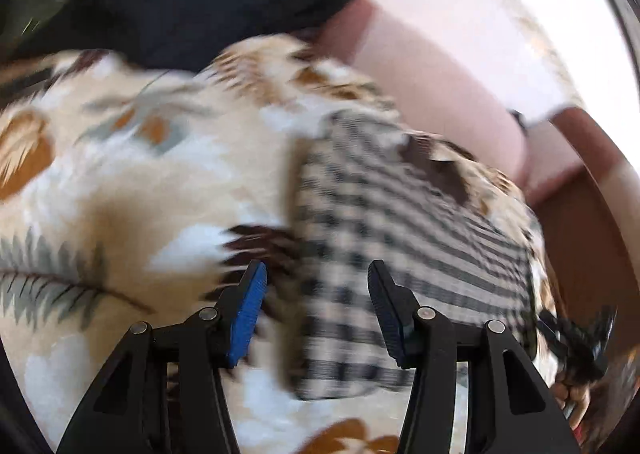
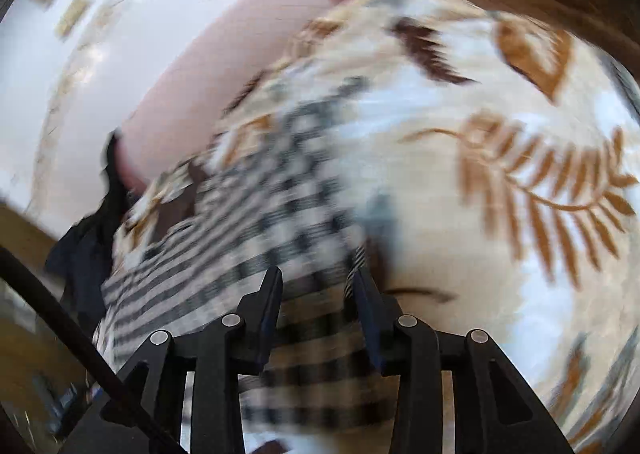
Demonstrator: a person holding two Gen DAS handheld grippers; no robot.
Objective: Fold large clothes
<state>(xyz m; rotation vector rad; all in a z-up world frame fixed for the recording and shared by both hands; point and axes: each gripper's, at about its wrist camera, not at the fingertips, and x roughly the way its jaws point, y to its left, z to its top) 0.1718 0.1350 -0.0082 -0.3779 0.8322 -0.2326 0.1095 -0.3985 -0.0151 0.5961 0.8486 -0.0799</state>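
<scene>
A black-and-white checked garment [image 1: 400,234] lies folded on a cream bedspread with a leaf pattern [image 1: 140,173]. My left gripper [image 1: 318,278] hovers open over the garment's left edge, with the cloth lying loose below its fingers. In the right wrist view the same garment [image 2: 260,193] stretches away to the left on the bedspread [image 2: 480,133]. My right gripper [image 2: 318,282] stands over its near end, jaws apart. A striped cloth edge stands up beside its right fingertip [image 2: 362,286]. Both views are blurred. The right gripper [image 1: 576,338] and the hand holding it show at the left view's right edge.
A dark garment [image 1: 180,5] lies bunched at the far side of the bed and shows again, hanging over the edge [image 2: 88,246]. The pink bed side [image 1: 440,85] drops to a pale tiled floor [image 1: 500,13]. Brown wooden furniture [image 1: 580,234] stands close by.
</scene>
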